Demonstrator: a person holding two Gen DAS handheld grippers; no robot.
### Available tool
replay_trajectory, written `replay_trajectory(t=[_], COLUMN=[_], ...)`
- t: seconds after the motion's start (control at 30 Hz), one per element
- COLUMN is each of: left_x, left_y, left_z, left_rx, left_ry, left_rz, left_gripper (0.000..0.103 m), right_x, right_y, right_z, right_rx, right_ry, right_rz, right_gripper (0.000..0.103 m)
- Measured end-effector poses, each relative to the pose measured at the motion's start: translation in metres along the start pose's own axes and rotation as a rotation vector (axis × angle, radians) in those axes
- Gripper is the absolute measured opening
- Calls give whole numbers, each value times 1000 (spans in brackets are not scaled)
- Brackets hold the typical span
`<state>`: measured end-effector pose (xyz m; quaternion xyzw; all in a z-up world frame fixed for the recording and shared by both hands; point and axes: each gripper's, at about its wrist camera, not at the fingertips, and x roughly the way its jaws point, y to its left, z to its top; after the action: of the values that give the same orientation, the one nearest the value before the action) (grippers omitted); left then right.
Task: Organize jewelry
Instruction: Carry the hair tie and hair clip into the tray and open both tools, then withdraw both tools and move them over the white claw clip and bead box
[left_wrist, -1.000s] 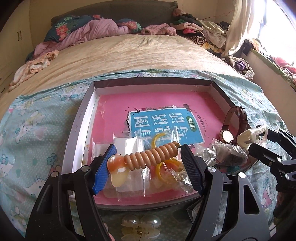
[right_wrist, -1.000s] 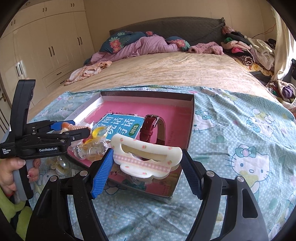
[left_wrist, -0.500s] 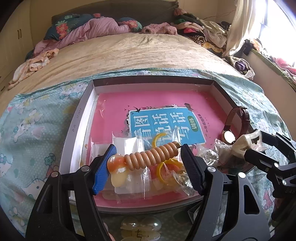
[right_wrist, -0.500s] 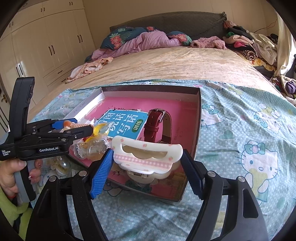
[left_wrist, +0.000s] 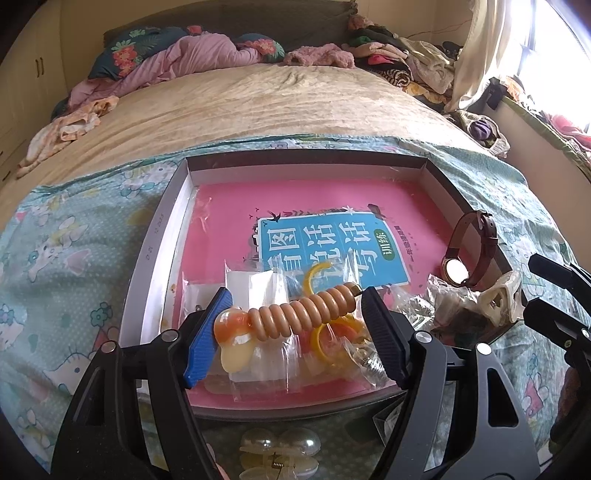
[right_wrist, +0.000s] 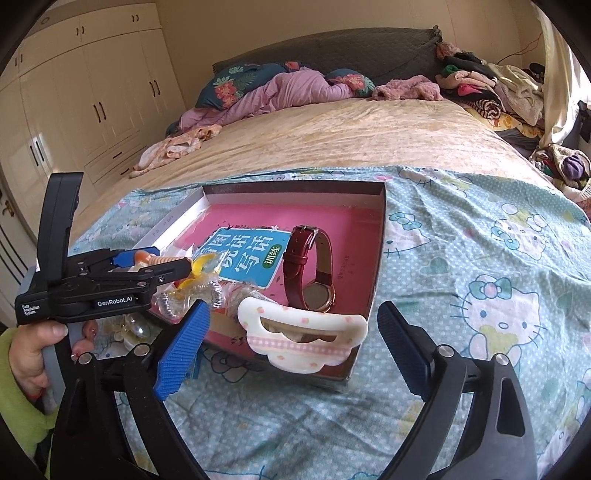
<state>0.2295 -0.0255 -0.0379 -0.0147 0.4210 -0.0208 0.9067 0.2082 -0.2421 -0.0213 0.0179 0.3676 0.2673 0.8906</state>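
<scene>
A shallow box (left_wrist: 162, 236) with a pink floor lies on the bed; it also shows in the right wrist view (right_wrist: 380, 236). My left gripper (left_wrist: 295, 325) is shut on an orange ribbed hair clip (left_wrist: 295, 314), held over the box's near end above bagged jewelry (left_wrist: 332, 339). My right gripper (right_wrist: 291, 339) is open; the cream hair claw (right_wrist: 303, 339) rests on the box's near corner between the jaws, touching neither. A red-strapped watch (right_wrist: 310, 266) stands in the box behind it.
A blue booklet (left_wrist: 325, 247) lies in the box. A pearly hair clip (left_wrist: 280, 454) lies on the Hello Kitty sheet (right_wrist: 480, 295) in front of the box. Bedding and clothes are piled at the far end of the bed.
My right gripper has opened and let go of the cream hair claw, which now rests on the box's corner. The left gripper still holds the orange clip in about the same place.
</scene>
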Motion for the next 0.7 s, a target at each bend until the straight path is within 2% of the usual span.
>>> replay_trajectory(t=[0.13, 0.33, 0.7], left_x=[0, -6, -49], left_y=[0, 0, 4], left_z=[-1, -2, 1], left_rx=[-2, -6, -27], left_ry=[3, -13, -82], left_rz=[2, 8, 6], left_gripper=[65, 74, 91], right_x=[-9, -23, -51], right_y=[0, 1, 17], right_z=[1, 2, 6], right_rx=[5, 6, -19], right_ry=[-15, -35, -81], right_rz=[-4, -6, 0], right_gripper=[94, 97, 98])
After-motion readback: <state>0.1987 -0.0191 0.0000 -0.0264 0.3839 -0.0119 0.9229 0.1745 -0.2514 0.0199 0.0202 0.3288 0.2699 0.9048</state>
